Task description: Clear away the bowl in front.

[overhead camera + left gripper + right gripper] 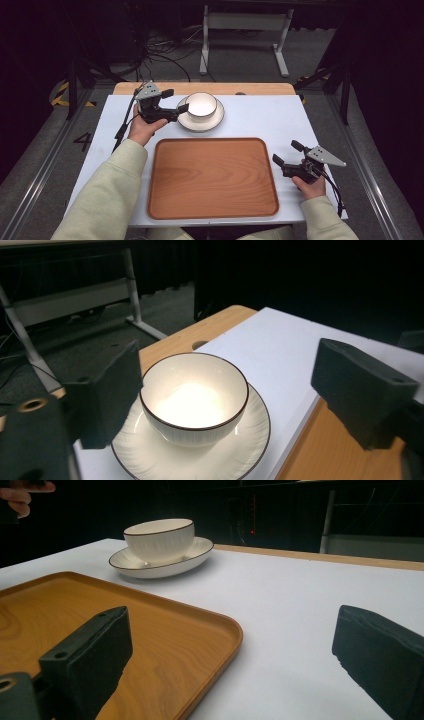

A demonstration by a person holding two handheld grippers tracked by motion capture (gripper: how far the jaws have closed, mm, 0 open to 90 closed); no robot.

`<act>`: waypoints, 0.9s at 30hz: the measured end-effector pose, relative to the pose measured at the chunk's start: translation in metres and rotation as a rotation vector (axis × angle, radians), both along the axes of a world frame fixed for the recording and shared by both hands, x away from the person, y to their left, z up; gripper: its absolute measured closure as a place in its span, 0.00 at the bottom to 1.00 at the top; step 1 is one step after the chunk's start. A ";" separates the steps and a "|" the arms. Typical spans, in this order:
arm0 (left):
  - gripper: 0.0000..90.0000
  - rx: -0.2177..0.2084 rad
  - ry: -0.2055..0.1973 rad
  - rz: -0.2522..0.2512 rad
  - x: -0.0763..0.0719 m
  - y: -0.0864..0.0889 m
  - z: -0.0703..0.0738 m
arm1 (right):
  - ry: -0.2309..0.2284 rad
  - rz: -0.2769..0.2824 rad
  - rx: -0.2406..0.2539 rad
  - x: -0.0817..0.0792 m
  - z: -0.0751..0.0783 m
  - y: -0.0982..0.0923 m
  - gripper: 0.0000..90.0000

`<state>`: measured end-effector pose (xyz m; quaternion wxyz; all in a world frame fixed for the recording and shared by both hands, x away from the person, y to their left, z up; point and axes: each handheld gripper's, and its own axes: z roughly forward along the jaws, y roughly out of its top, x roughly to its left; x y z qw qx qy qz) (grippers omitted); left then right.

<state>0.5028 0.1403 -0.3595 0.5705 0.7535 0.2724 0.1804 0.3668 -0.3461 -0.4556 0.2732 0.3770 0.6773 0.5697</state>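
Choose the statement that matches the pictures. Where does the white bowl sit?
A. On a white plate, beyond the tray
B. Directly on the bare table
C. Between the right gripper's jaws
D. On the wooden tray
A: the white bowl stands on the white plate, which lies on the table beyond the wooden tray, near the left gripper.

Wooden tray (212,177), bare, lying on white table top (260,117), bare wooden strip (210,88) of table behind the tray, white metal frame (245,37) and dark cables (160,55) on floor beyond the tray.
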 end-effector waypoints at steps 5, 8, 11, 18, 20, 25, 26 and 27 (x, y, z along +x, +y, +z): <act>0.25 -0.006 0.006 -0.021 0.007 -0.002 0.000 | 0.000 0.001 0.000 0.000 0.000 0.000 0.04; 0.25 0.031 0.034 -0.043 0.014 -0.005 0.001 | 0.000 0.002 0.000 0.000 0.000 0.000 0.04; 0.25 0.085 0.050 -0.077 0.022 -0.010 0.006 | 0.002 0.001 0.004 0.000 0.000 0.000 0.04; 0.24 0.157 0.064 -0.124 0.034 -0.022 0.014 | 0.004 -0.002 0.007 0.001 0.000 -0.001 0.04; 0.23 0.174 0.072 -0.128 0.037 -0.024 0.014 | 0.006 -0.001 0.006 0.001 0.000 -0.001 0.04; 0.24 0.175 0.084 -0.117 0.044 -0.030 0.013 | 0.004 0.002 0.004 0.001 0.000 0.000 0.04; 0.25 0.178 0.096 -0.117 0.045 -0.032 0.010 | 0.005 0.001 0.004 0.001 0.000 -0.001 0.04; 0.25 0.187 0.096 -0.114 0.046 -0.033 0.008 | 0.007 0.000 0.005 0.001 0.000 -0.001 0.04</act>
